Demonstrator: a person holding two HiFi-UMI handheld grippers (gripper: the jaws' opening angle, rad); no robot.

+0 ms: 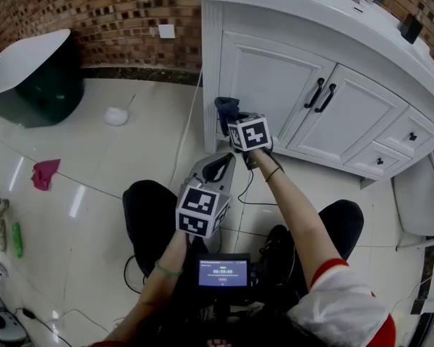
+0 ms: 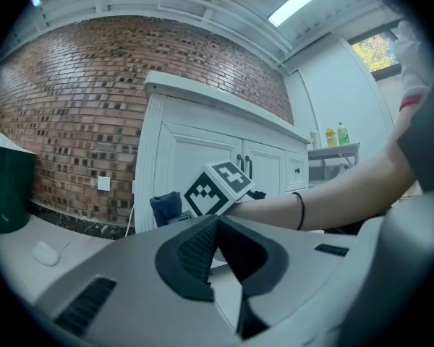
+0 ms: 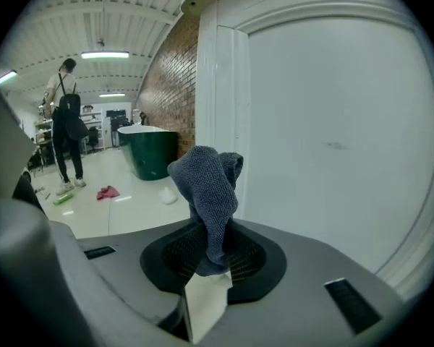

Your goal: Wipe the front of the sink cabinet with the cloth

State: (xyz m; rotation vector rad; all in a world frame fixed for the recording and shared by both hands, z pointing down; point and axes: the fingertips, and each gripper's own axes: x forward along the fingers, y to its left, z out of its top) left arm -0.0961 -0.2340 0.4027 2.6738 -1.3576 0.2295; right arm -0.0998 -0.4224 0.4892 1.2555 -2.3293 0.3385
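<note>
The white sink cabinet [image 1: 275, 85] has panelled doors with black handles [image 1: 320, 94]. My right gripper [image 1: 231, 123] is shut on a dark blue-grey cloth [image 1: 226, 109], held at the lower left part of the left door, near the corner post. In the right gripper view the cloth [image 3: 206, 186] stands bunched up out of the right gripper [image 3: 213, 250], close to the door panel [image 3: 333, 143]; I cannot tell if it touches. My left gripper [image 1: 218, 165] hangs lower, just behind the right one, shut and holding nothing. The left gripper [image 2: 215, 246] looks at the cloth [image 2: 166, 207] and cabinet [image 2: 195, 157].
A dark green tub [image 1: 29, 78] stands at the far left by the brick wall. A pink rag [image 1: 45, 173], a white lump [image 1: 116, 116] and a green bottle [image 1: 16, 238] lie on the tiled floor. A cable [image 1: 184, 143] runs beside the cabinet. A person [image 3: 66, 129] stands far off.
</note>
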